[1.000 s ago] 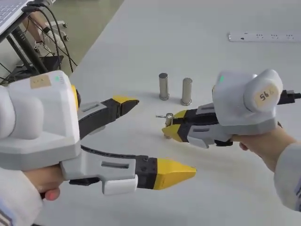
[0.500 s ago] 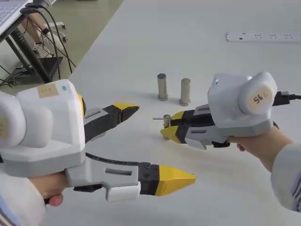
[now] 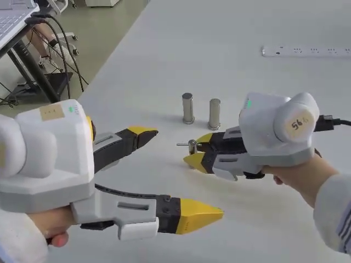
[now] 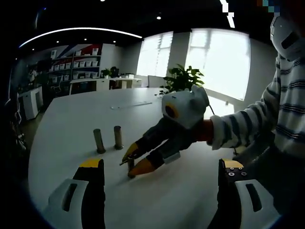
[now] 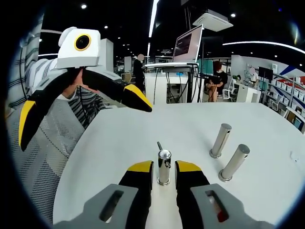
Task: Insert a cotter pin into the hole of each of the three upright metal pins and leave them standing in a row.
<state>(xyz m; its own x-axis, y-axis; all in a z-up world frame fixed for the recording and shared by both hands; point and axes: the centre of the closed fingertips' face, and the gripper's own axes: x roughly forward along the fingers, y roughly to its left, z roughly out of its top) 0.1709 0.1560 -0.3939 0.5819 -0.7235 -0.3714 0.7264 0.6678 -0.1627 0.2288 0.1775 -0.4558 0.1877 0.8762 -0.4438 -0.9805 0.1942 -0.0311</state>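
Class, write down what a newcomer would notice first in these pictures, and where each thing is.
The right gripper stands out mid-table, its jaws closely flanking an upright metal pin with a cotter pin through its top. Behind it stand two bare pins; the left gripper hovers wide open nearby.

Head view looks down on white workbench [image 3: 164, 55]; low gripper views face each other across short silver metal pin [image 5: 164, 167].

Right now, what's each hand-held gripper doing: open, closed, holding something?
Left hand-held gripper: open, empty.
Right hand-held gripper: jaws closely flank the metal pin; whether it grips cannot be told.
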